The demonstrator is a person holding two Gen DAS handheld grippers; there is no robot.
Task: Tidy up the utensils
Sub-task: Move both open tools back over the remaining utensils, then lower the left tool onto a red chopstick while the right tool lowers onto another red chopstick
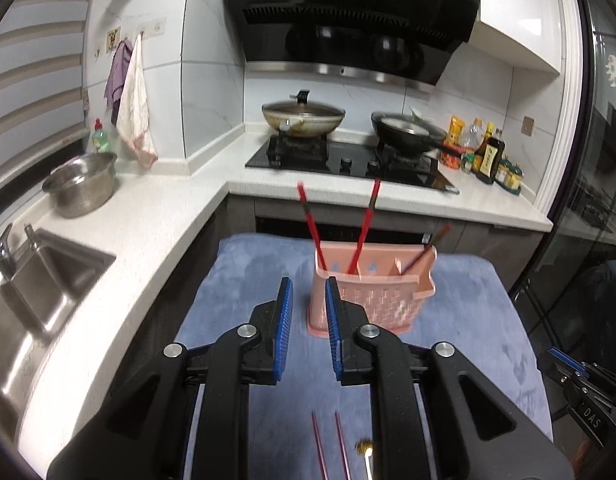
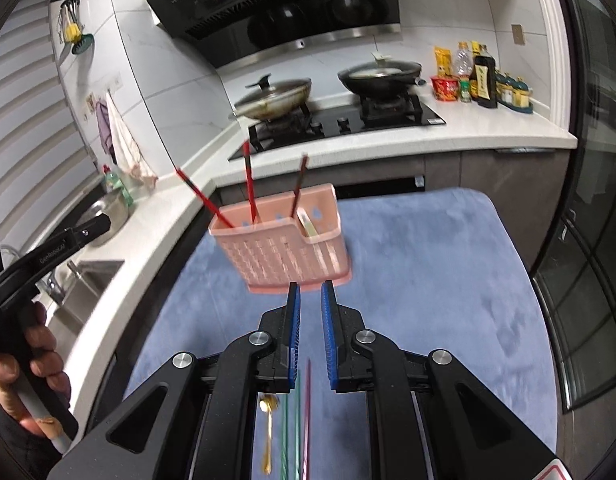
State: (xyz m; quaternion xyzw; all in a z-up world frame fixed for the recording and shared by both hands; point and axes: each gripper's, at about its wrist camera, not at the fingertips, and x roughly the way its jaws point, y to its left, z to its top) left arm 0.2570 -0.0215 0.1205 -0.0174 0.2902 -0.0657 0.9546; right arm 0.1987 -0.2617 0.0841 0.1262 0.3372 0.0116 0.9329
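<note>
A blue mat [image 1: 467,320] covers the table before the kitchen counter [image 1: 156,224]. The pink caddy [image 1: 367,296] stands on it, holding red chopsticks [image 1: 363,228]. Loose chopsticks [image 2: 306,412] and a gold spoon [image 2: 268,428] lie nearer. Left gripper [image 1: 309,284] and right gripper [image 2: 310,288]: jaws narrow, empty.

Both views are evenly lit by cool indoor light, with soft, faint shadows. The range hood [image 1: 355,28] carries glossy reflections. Fisheye bending curves the worktop [image 1: 148,232] edges and darkens the corners. The pink basket [image 2: 284,248] and chopsticks [image 2: 250,184] are motion-blurred.
</note>
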